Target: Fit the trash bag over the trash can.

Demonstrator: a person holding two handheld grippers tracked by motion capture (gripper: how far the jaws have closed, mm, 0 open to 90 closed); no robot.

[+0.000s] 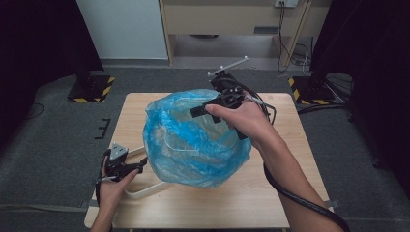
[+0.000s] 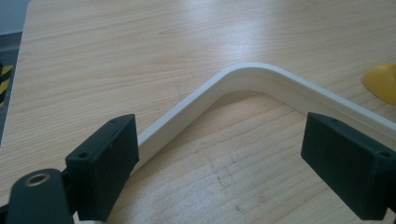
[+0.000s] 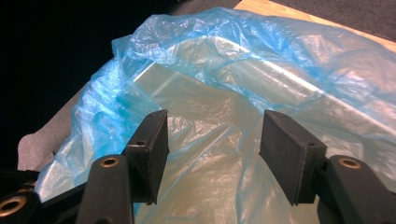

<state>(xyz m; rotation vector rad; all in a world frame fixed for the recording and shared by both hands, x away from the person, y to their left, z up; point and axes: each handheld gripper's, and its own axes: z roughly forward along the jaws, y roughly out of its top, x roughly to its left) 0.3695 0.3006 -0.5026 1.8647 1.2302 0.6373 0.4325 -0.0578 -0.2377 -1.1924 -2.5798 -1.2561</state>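
Note:
A translucent blue plastic bag point(image 1: 193, 145) is draped over a white bin whose rim point(image 1: 145, 190) sticks out at the lower left of the wooden table point(image 1: 270, 193). My left gripper point(image 1: 138, 166) sits low by that rim. In the left gripper view it point(image 2: 219, 158) stands open, and the rim's curved corner point(image 2: 243, 74) runs between the jaws, close to the left one. My right gripper point(image 1: 212, 108) hovers over the top of the bag. In the right gripper view it point(image 3: 212, 140) is open, with crinkled bag film point(image 3: 210, 116) and the bin's mouth beyond; nothing is pinched.
A yellow object point(image 2: 383, 81) lies on the table at the edge of the left gripper view. Grey carpet point(image 1: 48, 140) surrounds the table. Black stands with hazard-striped bases point(image 1: 92, 87) flank the far corners, and cables point(image 1: 290, 48) run along the back wall.

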